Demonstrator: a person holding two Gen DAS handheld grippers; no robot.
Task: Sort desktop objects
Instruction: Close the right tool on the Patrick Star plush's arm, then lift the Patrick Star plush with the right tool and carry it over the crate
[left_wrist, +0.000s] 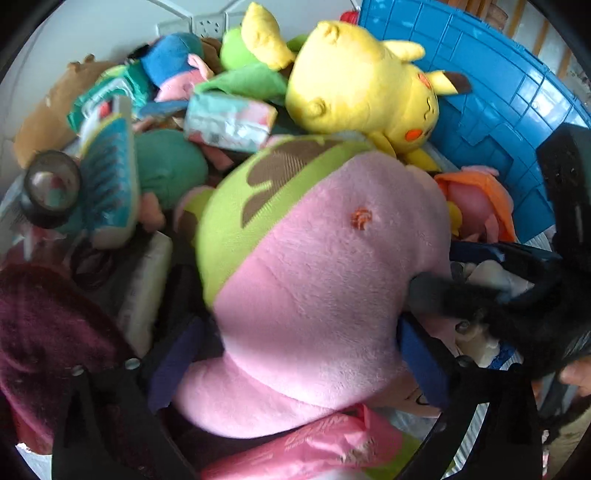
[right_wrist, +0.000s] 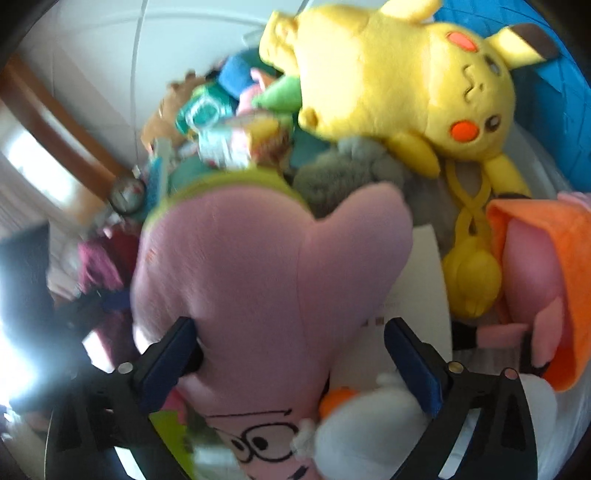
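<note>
Amid the heaped toys, the pink starfish plush lies beside the blue crate, a likely sorting bin. Left tongs pinch its limb, probably for lifting. Right tongs straddle it, spread wide, not gripping.

A blue crate with ribbed walls stood ahead of me. Left of the crate ran a white wall with a white power socket on it. Farther left of the crate I saw a brown wooden frame and a bright window just beside it. Beyond the crate, wooden slats showed.
</note>
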